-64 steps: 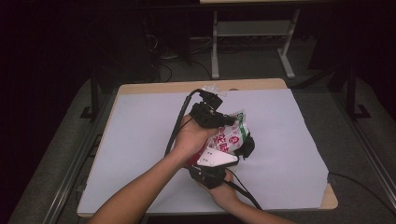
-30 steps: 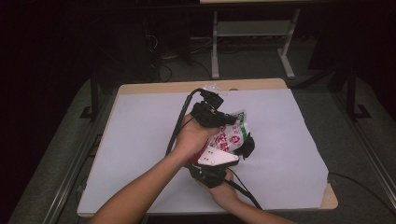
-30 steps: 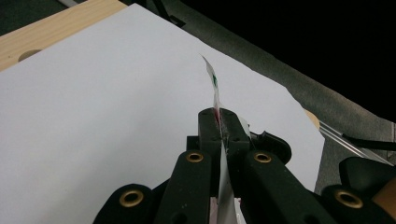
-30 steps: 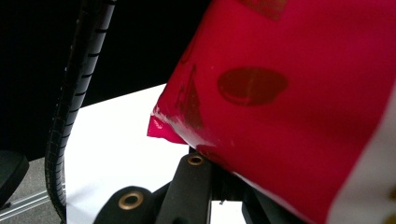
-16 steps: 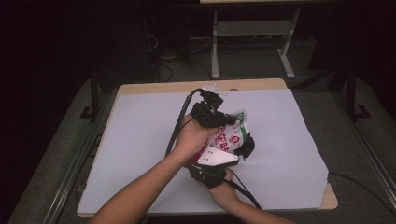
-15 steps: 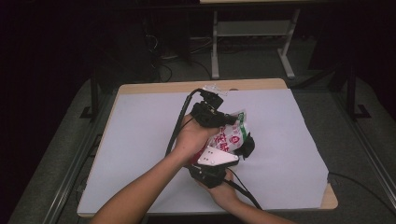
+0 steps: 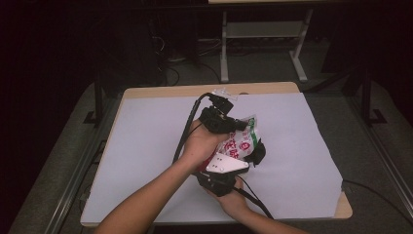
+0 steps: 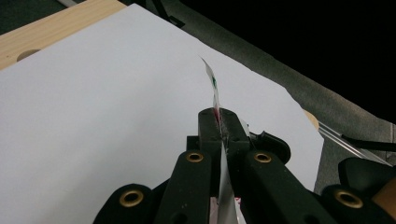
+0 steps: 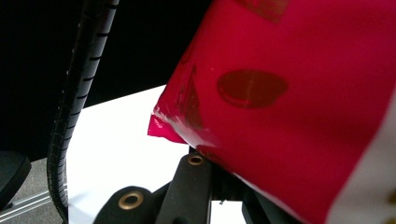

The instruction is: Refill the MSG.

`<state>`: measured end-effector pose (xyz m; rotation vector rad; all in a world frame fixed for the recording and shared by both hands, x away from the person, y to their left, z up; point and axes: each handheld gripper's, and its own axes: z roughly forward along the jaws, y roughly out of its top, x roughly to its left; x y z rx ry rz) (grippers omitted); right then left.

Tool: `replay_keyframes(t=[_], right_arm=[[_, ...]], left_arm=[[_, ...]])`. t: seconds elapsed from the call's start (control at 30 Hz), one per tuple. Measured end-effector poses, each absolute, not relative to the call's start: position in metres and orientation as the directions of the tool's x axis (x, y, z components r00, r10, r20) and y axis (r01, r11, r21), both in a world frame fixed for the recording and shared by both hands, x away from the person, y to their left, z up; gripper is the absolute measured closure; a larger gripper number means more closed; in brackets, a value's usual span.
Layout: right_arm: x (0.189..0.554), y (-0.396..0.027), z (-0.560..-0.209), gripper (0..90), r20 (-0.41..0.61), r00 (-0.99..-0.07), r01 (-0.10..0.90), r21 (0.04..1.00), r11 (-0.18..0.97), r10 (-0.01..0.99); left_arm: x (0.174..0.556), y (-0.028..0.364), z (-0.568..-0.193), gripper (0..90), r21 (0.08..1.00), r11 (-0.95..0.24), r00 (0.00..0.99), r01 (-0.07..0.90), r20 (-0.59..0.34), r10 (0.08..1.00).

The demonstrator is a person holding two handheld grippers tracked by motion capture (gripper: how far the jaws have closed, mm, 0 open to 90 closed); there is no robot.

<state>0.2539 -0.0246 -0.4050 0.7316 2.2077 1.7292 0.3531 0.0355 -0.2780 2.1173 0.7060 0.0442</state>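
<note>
A red packet (image 9: pixel 289 116) sits clamped in the gripper (image 9: pixel 219 179) and rises up-right. A black cable (image 9: pixel 79 102) hangs left of it.

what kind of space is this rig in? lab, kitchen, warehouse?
Most likely a lab or data-collection room: a wooden table covered with a plain white sheet, a metal frame stand behind it, loose cables on a dark carpeted floor. Nothing domestic.

Both black two-jaw grippers met mid-table. Left gripper (image 7: pixel 242 127) was clamped shut. Right gripper (image 7: pixel 253 151) was likewise clamped.
</note>
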Motion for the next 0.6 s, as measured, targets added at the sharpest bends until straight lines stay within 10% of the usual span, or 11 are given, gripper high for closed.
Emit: replay_keyframes(t=[0.6], right_arm=[[0.2554,-0.0250,-0.4075,90.0,0.101,-0.854,0.228,0.954,0.193,0.510]], left_arm=[[0.3525,0.0379,-0.2788,90.0,0.767,-0.439,0.840,0.467,-0.229,0.492]])
